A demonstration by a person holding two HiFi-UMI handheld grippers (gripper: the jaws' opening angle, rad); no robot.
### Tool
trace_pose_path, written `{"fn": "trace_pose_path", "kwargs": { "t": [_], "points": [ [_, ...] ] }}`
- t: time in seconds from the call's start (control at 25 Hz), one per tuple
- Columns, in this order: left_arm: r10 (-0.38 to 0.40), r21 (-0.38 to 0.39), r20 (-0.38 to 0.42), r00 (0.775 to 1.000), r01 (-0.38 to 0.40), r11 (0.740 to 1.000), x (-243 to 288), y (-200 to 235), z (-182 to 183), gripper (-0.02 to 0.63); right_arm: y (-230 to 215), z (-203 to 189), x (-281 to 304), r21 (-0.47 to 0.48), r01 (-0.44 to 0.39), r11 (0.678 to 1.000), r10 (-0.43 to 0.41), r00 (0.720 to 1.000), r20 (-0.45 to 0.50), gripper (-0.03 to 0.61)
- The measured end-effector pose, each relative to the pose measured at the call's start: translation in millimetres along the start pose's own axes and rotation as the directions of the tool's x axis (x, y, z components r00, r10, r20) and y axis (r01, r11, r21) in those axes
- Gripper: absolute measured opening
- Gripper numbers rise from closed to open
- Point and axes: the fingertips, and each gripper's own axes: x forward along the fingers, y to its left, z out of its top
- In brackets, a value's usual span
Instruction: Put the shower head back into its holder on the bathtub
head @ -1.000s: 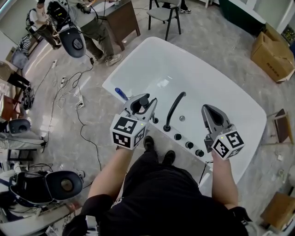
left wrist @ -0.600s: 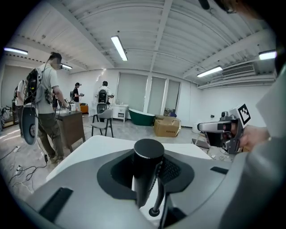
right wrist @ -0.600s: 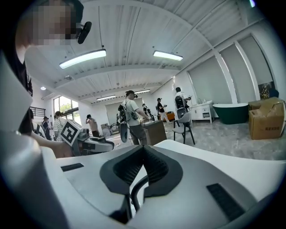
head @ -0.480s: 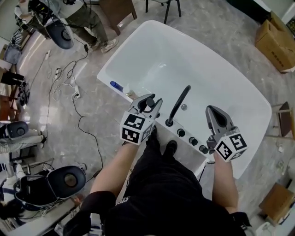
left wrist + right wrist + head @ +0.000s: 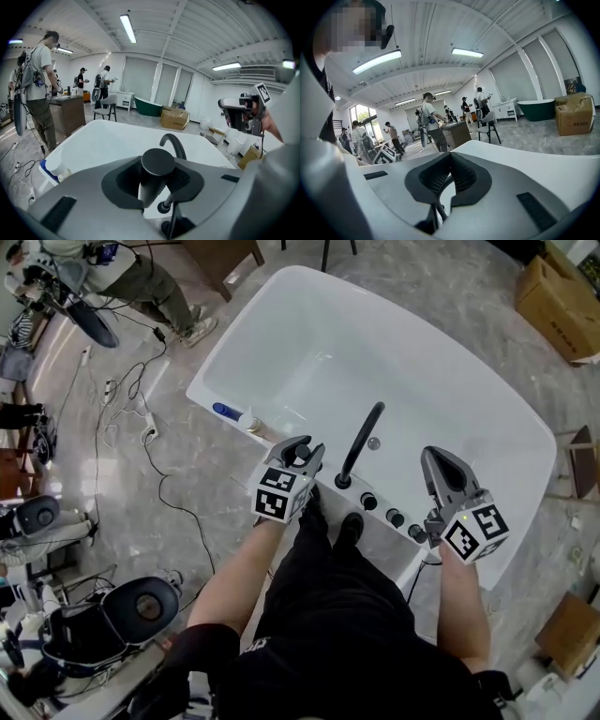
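The black shower head [image 5: 157, 169] stands upright between the jaws of my left gripper [image 5: 157, 185], which is shut on its handle. In the head view that left gripper [image 5: 298, 452] hangs over the near rim of the white bathtub [image 5: 234, 343], just left of the black curved faucet [image 5: 361, 442]. A thin black hose [image 5: 174, 220] runs down under the jaws. The holder itself is hidden beneath the gripper. Right of the black knobs [image 5: 396, 517], my right gripper [image 5: 434, 458] is shut with nothing in it, and its pads [image 5: 461, 173] meet.
A blue bottle [image 5: 225, 412] and a white one [image 5: 248, 421] sit on the tub's left rim. Cables [image 5: 141, 418] trail over the floor at left. A cardboard box [image 5: 562, 306] stands at top right. People [image 5: 141, 277] stand at the far left.
My left gripper has sunk with the shower head toward the tub rim beside the faucet. The right gripper has dropped a little and stays shut.
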Motion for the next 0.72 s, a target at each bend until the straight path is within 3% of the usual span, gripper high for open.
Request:
{"fn": "trace_pose_path", "kwargs": {
  "t": [0.36, 0.72],
  "points": [
    [-0.002, -0.005, -0.070, 0.998, 0.001, 1.000, 30, 8, -50, 0.129, -2, -19, -7, 0.003, -0.013, 1.000, 0.013, 0.999, -0.032, 0.014],
    [-0.012, 0.046, -0.167, 0.986, 0.020, 0.999, 68, 16, -98, 0.132, 0, -37, -8, -0.002, -0.040, 0.999, 0.040, 0.998, -0.058, 0.014]
  ]
}}
